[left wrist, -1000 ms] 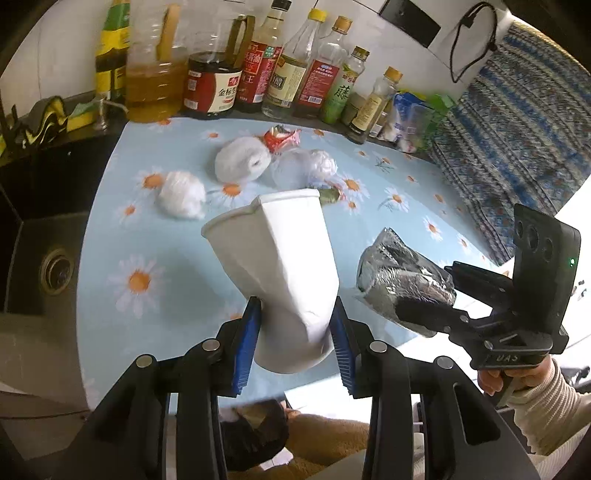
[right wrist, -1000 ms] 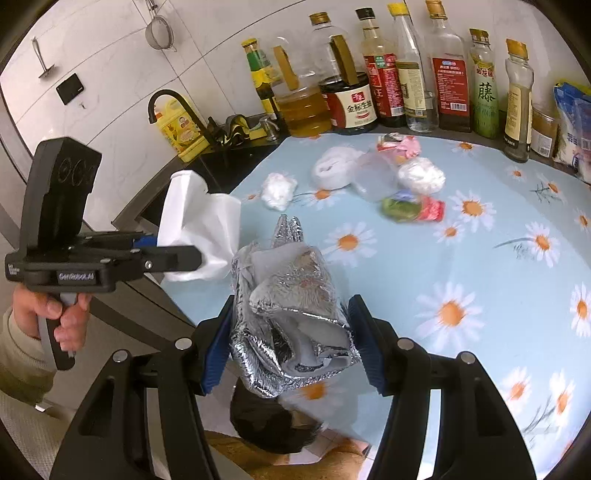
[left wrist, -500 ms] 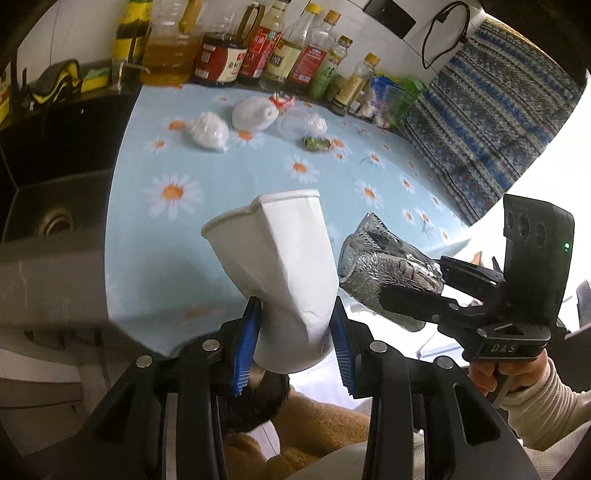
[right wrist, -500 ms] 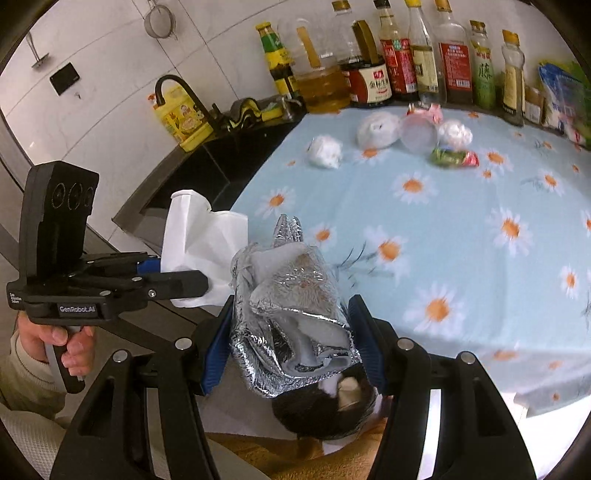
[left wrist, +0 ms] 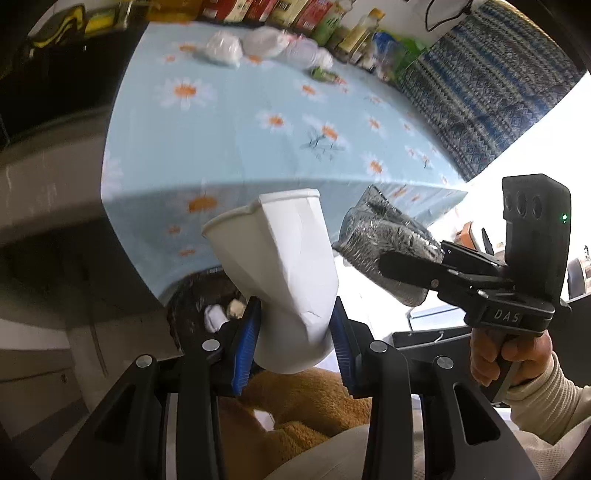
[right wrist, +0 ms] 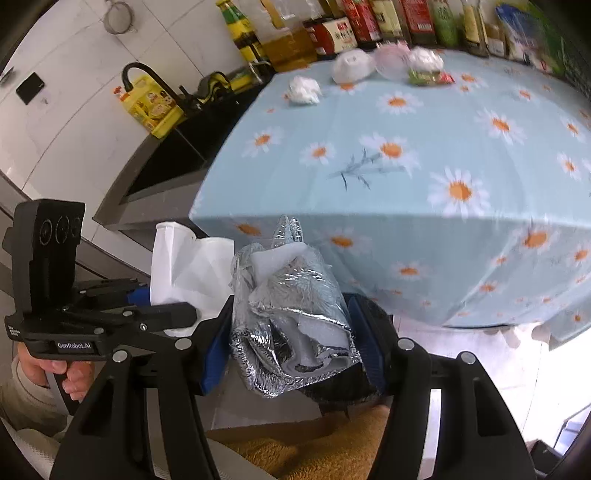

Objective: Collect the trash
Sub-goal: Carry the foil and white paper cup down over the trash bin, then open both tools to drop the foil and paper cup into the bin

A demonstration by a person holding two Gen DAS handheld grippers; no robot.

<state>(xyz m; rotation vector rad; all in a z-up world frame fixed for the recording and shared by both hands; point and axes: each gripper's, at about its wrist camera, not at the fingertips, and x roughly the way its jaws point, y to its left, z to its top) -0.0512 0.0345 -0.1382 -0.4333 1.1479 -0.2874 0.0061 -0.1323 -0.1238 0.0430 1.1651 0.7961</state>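
Observation:
My left gripper point(left wrist: 295, 332) is shut on a crushed white paper cup point(left wrist: 280, 266), held below the table's front edge, above a black trash bin point(left wrist: 192, 295) with some white scraps inside. My right gripper point(right wrist: 291, 343) is shut on a crumpled silver foil bag point(right wrist: 291, 306), also off the table; the bin's dark rim point(right wrist: 351, 387) shows under it. The foil bag also shows in the left wrist view point(left wrist: 384, 236), and the cup in the right wrist view point(right wrist: 184, 266). More trash lies at the table's far end: white wads point(right wrist: 304, 90), a clear cup point(right wrist: 391, 61), a green wrapper point(right wrist: 428, 75).
The table has a light blue daisy cloth point(right wrist: 406, 155) that hangs over its front edge. Bottles point(right wrist: 362, 22) line the back wall. A dark sink with a black tap point(right wrist: 147, 74) is to the left. A patterned blue cloth point(left wrist: 480, 85) hangs on the right.
Both grippers have pulled back from over the table and dropped below its front edge, still holding the cup and the foil bag. The trash bin has come into view under them.

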